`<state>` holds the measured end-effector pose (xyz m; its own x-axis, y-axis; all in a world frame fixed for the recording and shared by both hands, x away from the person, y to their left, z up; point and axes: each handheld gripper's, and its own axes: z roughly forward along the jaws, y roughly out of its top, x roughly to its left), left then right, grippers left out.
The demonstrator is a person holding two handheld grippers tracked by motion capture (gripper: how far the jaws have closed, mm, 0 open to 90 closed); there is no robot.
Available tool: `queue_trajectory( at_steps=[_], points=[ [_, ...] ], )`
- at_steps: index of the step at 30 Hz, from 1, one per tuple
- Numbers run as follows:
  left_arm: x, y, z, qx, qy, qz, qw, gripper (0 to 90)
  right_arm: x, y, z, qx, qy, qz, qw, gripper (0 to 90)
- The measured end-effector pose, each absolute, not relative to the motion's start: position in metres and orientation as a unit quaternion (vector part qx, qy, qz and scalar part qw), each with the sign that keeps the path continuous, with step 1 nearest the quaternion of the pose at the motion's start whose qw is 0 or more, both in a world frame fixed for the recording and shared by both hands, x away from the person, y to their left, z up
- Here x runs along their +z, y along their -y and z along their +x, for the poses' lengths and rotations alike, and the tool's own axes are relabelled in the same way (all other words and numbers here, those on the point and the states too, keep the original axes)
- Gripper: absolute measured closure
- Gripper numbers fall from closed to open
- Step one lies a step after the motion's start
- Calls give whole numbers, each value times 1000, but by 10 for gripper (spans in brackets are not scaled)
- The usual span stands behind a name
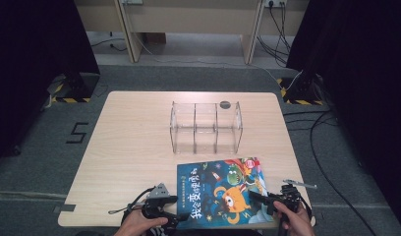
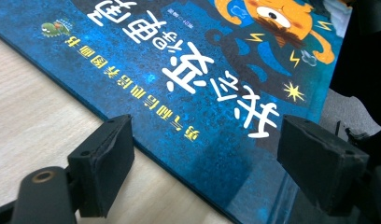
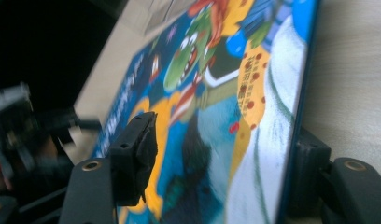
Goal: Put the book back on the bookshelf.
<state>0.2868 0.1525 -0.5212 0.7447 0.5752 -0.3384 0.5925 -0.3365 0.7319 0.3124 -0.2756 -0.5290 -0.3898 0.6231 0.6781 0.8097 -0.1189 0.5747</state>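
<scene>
The picture book [image 1: 220, 192] lies on the bench [image 1: 134, 147] at 6 o'clock — the left gripper [image 2: 205, 158] jaws stand open over its corner, the right gripper [image 3: 221, 158] jaws open astride its edge.

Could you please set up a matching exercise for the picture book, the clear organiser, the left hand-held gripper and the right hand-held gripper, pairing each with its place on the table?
Things:
1. picture book
2. clear organiser
3. left hand-held gripper
4. right hand-held gripper

Places:
A. at the book's near left corner
B. flat on the near edge of the table
C. at the book's right edge
D. mid-table, beyond the book

Pairs: 1-B, 2-D, 3-A, 4-C
</scene>
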Motion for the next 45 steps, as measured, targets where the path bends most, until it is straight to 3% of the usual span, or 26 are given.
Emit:
queue_trajectory(
  at_steps=[1,11,35,45],
  points=[
    [-521,-153,287,-11,-358,816,454,180,-528,276,312,-503,677,-533,75,457],
    [-522,-153,287,-2,-352,820,450,145,-513,276,307,-525,728,-441,28,443],
    [-523,-156,290,30,-352,823,446,146,-499,276,302,-541,754,-371,-34,440],
    [-523,-157,294,15,-360,815,454,140,-490,274,299,-556,762,-323,-72,441]
  ],
)
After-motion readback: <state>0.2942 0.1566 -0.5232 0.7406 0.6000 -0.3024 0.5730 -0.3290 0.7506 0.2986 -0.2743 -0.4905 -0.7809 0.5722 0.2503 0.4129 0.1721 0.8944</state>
